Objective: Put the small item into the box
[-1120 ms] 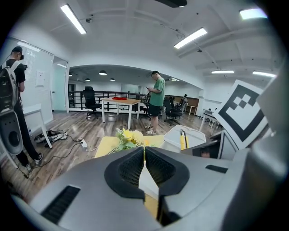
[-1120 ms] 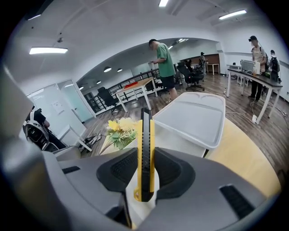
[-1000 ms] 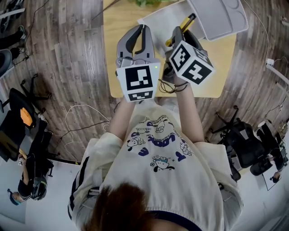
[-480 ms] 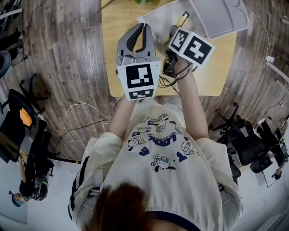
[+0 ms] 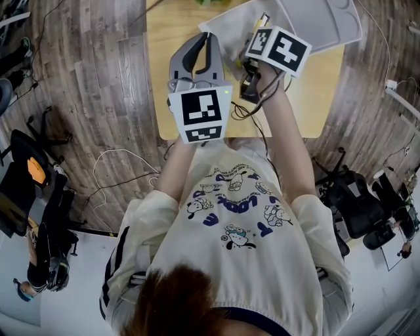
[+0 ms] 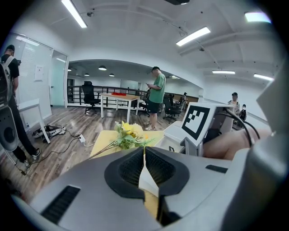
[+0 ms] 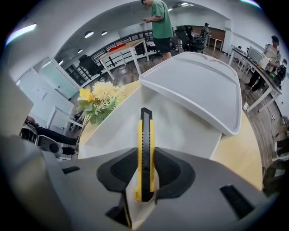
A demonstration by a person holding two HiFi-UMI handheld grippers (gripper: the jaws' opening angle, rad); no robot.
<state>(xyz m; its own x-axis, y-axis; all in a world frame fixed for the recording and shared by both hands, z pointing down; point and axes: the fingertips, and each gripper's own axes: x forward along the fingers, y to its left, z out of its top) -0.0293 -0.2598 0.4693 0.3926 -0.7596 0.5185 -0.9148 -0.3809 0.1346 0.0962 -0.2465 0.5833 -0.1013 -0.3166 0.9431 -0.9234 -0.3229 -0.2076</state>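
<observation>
My right gripper [image 7: 145, 159] is shut on a yellow and black utility knife [image 7: 145, 128], which stands upright between the jaws with its tip forward. Below and ahead of it lies the open white box [image 7: 185, 124]; the knife's tip is over the box's inside. In the head view the right gripper [image 5: 256, 38] reaches over the box [image 5: 224, 27], and the knife [image 5: 264, 20] pokes out past the marker cube. My left gripper [image 5: 210, 41] hangs beside the box's left part; its jaws [image 6: 143, 152] are shut with nothing between them.
The box's pale lid [image 7: 201, 83] leans at the far right of the box, also visible as the lid [image 5: 323, 25] in the head view. Yellow flowers [image 7: 100, 95] lie at the wooden table's [image 5: 307, 98] far left. Office chairs, cables and people stand around.
My right gripper has carried the knife forward, away from the person and further over the box. The left gripper has hardly moved.
</observation>
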